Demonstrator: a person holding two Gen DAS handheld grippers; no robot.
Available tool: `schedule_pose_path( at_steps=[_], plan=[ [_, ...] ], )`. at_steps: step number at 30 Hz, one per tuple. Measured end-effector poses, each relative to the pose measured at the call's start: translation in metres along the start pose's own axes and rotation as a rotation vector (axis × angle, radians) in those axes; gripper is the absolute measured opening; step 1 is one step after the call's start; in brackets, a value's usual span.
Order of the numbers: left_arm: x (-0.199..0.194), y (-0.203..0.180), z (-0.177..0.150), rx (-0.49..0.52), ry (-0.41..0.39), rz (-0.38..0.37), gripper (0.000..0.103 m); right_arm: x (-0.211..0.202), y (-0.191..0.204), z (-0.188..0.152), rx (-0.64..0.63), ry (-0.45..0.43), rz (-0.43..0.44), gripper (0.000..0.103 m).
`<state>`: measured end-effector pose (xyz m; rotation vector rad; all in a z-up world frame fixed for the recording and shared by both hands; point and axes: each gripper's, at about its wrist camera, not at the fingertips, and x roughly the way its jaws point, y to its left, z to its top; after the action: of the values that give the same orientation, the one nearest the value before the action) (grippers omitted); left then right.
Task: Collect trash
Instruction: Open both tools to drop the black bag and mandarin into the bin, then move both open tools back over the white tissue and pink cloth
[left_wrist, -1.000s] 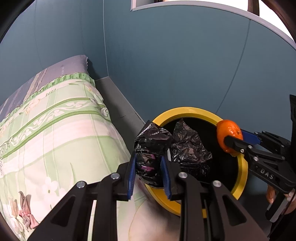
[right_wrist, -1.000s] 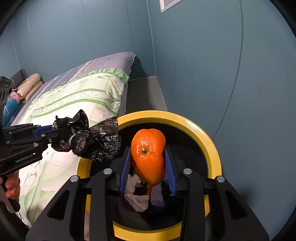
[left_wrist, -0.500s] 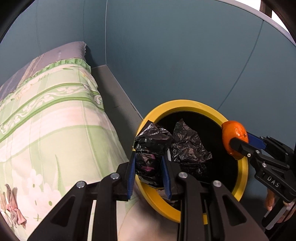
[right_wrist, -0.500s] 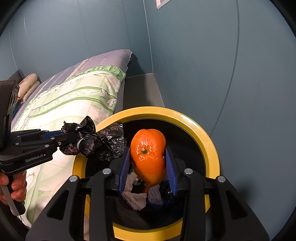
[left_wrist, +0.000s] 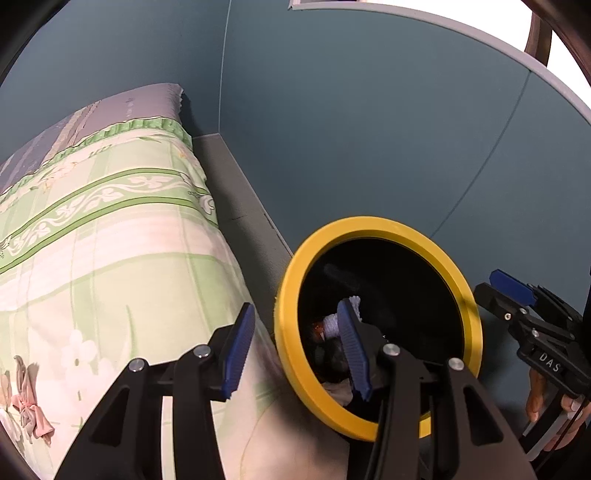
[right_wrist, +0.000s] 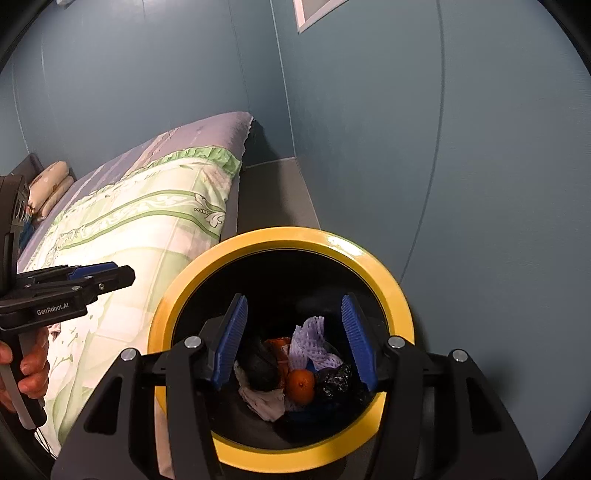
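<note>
Your left gripper (left_wrist: 295, 350) hangs over the 8 o'clock edge of the yellow-rimmed bin (left_wrist: 469, 295): one blue pad over the bedspread, the other over the bin's mouth. Its jaws are opening and nothing sits between them. Your right gripper (right_wrist: 295, 339) is above the bin (right_wrist: 280, 236), both pads inside the ring of the rim; its jaws are opening too, with nothing between the pads.

The bin stands in a narrow grey floor strip (right_wrist: 273, 192), with the bed (right_wrist: 140, 229) close at 9 o'clock and the blue wall (right_wrist: 461, 147) close from 12 to 3 o'clock. The mouth itself is clear below both tools.

Down in the bin you can count one orange (right_wrist: 301, 384), one purple foam net (right_wrist: 314, 343), two crumpled black bags, one (right_wrist: 258, 363) at 9 o'clock of the orange and one (right_wrist: 334, 380) at 3 o'clock, and one pale tissue (right_wrist: 264, 400) at 7 o'clock of it. An orange-red wrapper (right_wrist: 280, 349) lies behind; what it is you cannot tell.

The bed carries a green floral cover, and one folded pillow (right_wrist: 50, 184) lies at its far end. A hand (right_wrist: 27, 369) grips the left tool's handle.
</note>
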<state>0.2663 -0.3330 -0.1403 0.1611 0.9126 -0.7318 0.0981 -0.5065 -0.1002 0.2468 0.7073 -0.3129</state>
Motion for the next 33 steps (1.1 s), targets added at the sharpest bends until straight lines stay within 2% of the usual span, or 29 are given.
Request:
schedule_pose_path(
  at_steps=[8, 15, 21, 28, 33],
  plan=[
    [-0.029, 0.024, -0.005, -0.038, -0.035, 0.025, 0.050, -0.015, 0.011, 0.004, -0.014, -0.020, 0.031, 0.051],
    [-0.060, 0.058, -0.017, -0.094, -0.059, 0.081, 0.056, -0.021, 0.041, 0.005, -0.051, -0.019, 0.088, 0.051],
    [-0.095, 0.099, -0.030, -0.145, -0.097, 0.162, 0.063, -0.027, 0.080, 0.008, -0.101, -0.021, 0.162, 0.055],
    [-0.130, 0.149, -0.051, -0.225, -0.115, 0.259, 0.064, -0.025, 0.141, 0.012, -0.186, -0.014, 0.257, 0.055],
    [-0.158, 0.200, -0.075, -0.300, -0.118, 0.333, 0.067, -0.017, 0.186, 0.014, -0.233, 0.012, 0.334, 0.056]
  ],
)
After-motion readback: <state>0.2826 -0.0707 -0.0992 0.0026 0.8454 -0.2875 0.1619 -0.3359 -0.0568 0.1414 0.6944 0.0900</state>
